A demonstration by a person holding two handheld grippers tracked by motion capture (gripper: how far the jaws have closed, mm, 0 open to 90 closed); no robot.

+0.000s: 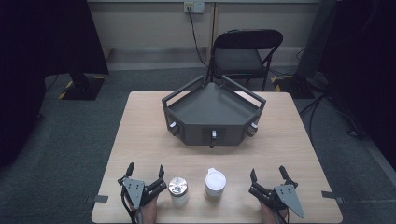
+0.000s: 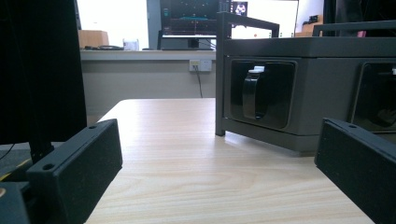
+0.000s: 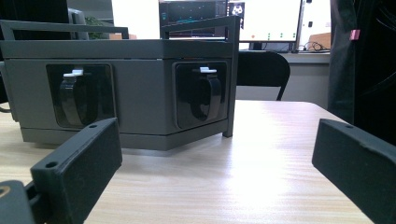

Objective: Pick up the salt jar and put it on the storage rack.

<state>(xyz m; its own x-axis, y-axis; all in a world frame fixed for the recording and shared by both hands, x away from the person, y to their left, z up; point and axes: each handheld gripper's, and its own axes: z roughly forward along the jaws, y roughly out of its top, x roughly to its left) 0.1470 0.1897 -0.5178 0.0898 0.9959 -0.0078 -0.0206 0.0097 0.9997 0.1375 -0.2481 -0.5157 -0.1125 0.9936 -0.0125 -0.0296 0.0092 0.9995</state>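
Note:
Two small containers stand near the table's front edge: a clear jar with a silver lid (image 1: 178, 189) and a white lidded cup (image 1: 215, 183). My left gripper (image 1: 145, 169) rests on the table left of the jar, open, nothing between its jaws. My right gripper (image 1: 267, 172) rests right of the white cup, open and empty too. A dark grey angular tray-topped unit (image 1: 212, 112) with black latches on its faces stands at the table's middle back; the left gripper view has its left face (image 2: 285, 93) ahead, the right gripper view its front and right faces (image 3: 140, 93).
The light wooden table (image 1: 140, 140) has bare room between the grippers and the grey unit. A black folding chair (image 1: 245, 53) stands behind the table. Dark curtains and stands flank the room at left and right.

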